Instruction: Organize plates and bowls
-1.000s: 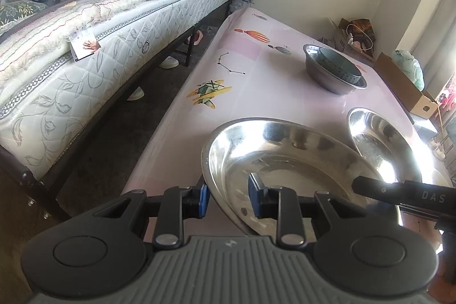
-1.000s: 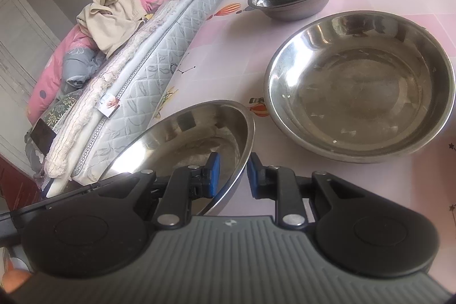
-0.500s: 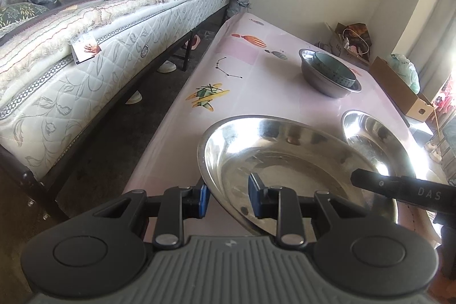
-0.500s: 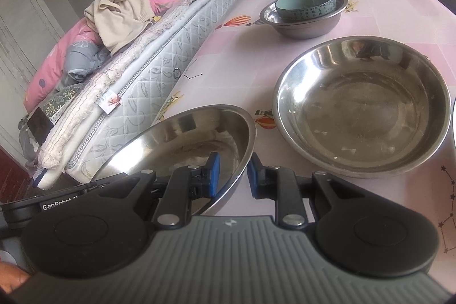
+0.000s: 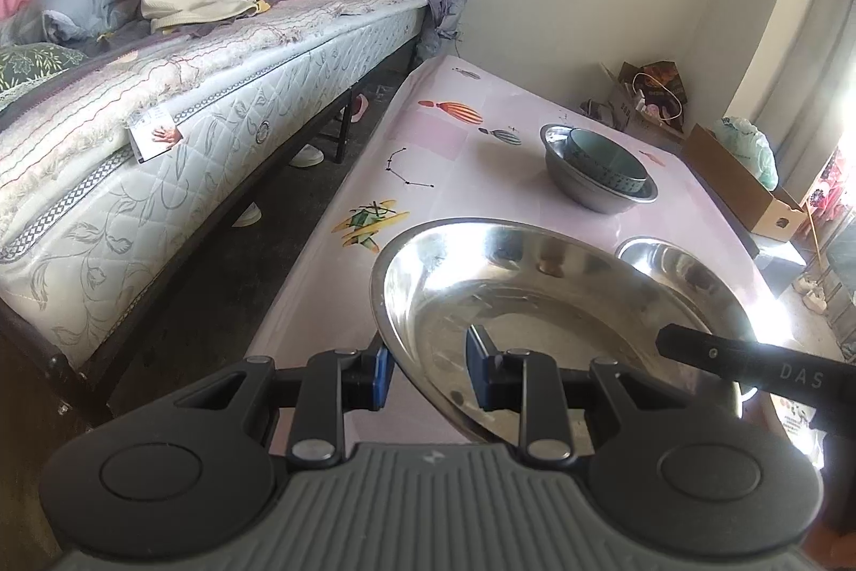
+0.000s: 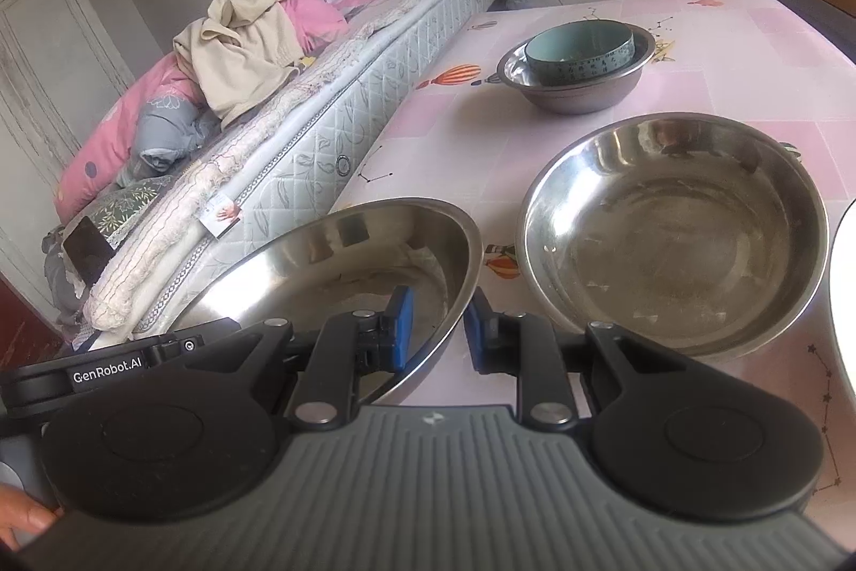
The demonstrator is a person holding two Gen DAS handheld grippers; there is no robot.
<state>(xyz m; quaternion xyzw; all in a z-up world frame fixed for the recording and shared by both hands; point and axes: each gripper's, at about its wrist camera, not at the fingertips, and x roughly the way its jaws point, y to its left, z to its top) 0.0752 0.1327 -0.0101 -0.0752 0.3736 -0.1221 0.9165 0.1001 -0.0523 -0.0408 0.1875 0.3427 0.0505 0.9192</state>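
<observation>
A wide steel bowl (image 5: 562, 319) is gripped by opposite rims, seemingly lifted above the table (image 5: 481, 153) at its near left corner: the left gripper (image 5: 425, 375) and right gripper (image 6: 436, 322) are each clamped narrowly on its wall. A second steel bowl (image 6: 674, 228) rests beside it.

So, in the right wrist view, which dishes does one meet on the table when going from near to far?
Steel dish held at its rim by the right hand-held gripper → large steel bowl standing on the pink table → small steel bowl with a teal bowl nested inside it.
</observation>
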